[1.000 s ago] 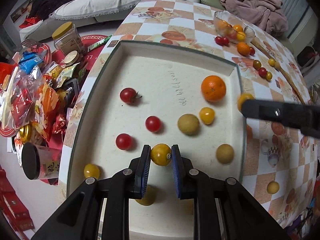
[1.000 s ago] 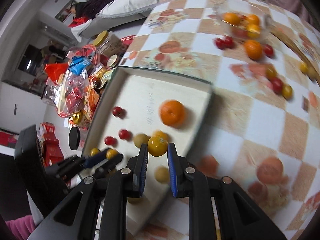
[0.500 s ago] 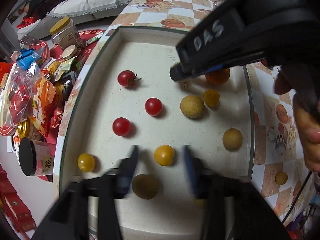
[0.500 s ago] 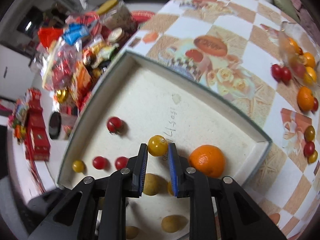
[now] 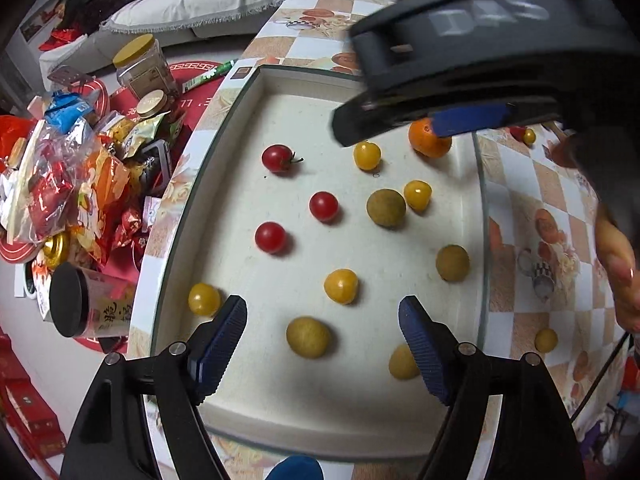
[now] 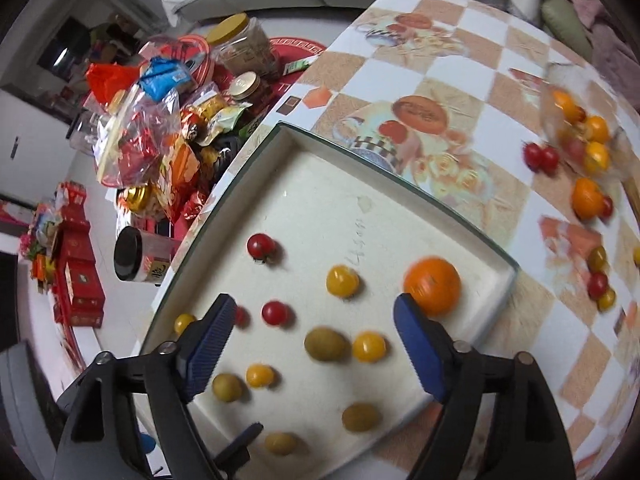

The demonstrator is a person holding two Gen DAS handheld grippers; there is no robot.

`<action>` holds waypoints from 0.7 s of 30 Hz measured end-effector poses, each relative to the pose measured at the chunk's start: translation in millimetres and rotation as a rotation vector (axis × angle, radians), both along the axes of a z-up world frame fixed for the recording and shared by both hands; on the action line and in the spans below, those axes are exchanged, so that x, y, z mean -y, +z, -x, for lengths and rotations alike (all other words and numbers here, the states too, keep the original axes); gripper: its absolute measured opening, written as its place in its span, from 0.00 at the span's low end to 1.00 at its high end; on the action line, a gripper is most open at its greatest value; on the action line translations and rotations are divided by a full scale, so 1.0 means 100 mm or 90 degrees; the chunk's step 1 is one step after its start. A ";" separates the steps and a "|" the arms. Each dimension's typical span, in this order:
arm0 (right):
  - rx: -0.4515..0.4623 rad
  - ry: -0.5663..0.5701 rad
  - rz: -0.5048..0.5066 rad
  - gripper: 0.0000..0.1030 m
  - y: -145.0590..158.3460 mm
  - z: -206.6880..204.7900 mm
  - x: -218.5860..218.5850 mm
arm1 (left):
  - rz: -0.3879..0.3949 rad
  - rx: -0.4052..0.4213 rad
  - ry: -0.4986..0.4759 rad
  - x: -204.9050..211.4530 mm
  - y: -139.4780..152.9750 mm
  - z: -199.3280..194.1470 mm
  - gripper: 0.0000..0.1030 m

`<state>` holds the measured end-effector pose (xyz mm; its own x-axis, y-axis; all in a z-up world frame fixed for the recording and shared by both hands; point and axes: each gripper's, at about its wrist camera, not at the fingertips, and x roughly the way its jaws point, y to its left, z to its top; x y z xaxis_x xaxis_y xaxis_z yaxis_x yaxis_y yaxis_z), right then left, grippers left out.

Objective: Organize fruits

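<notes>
Looking down from the left wrist view, the white tray (image 5: 256, 92) runs its long axis away from the camera, lying on the checked table (image 5: 560, 216). The left gripper (image 5: 322, 316) hangs over the near end with its jaws spread wide and nothing pinched; they have just been opening. The yellow tomato (image 5: 341, 286) clamped a second ago now lies free on the tray floor between and just beyond the pads. Three red tomatoes (image 5: 323, 206) sit in the left half; the orange (image 5: 430, 142) sits at the far right corner, partly hidden by the right gripper (image 5: 424, 128), which now crosses the top of the view where only its tip showed before.

In the right wrist view, the tray's long axis runs diagonally from lower left to upper right. The right gripper's (image 6: 314, 312) jaws have also just been opening and stand spread, empty. Its released yellow tomato (image 6: 342, 281) rests on the tray just ahead, left of the orange (image 6: 432, 285).
</notes>
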<state>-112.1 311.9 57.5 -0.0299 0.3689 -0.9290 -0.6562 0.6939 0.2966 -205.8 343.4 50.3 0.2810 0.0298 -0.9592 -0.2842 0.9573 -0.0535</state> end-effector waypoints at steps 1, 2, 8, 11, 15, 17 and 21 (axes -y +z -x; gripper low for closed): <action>0.003 -0.008 0.002 0.88 0.03 0.03 0.05 | -0.003 -0.002 -0.002 -0.01 0.02 0.02 0.91; 0.006 -0.014 0.007 0.93 0.07 0.07 0.10 | -0.009 -0.001 -0.002 -0.02 0.05 0.04 1.00; 0.009 -0.047 0.035 1.00 0.12 0.28 0.37 | -0.010 -0.006 -0.010 -0.07 0.10 0.11 1.00; 0.015 -0.057 0.062 1.00 0.11 0.38 0.46 | -0.019 -0.006 -0.014 -0.09 0.11 0.16 1.00; 0.021 -0.061 0.099 1.00 0.11 0.47 0.50 | -0.024 -0.016 -0.021 -0.11 0.13 0.22 1.00; 0.022 -0.067 0.116 1.00 0.11 0.51 0.52 | -0.023 -0.036 -0.029 -0.12 0.12 0.25 1.00; 0.026 -0.069 0.148 1.00 0.12 0.59 0.52 | -0.037 -0.067 -0.035 -0.15 0.12 0.28 1.00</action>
<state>-171.1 260.1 69.1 0.0368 0.1438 -0.9889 -0.5823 0.8073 0.0957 -234.1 357.9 62.8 0.1824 0.0736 -0.9805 -0.2318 0.9723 0.0298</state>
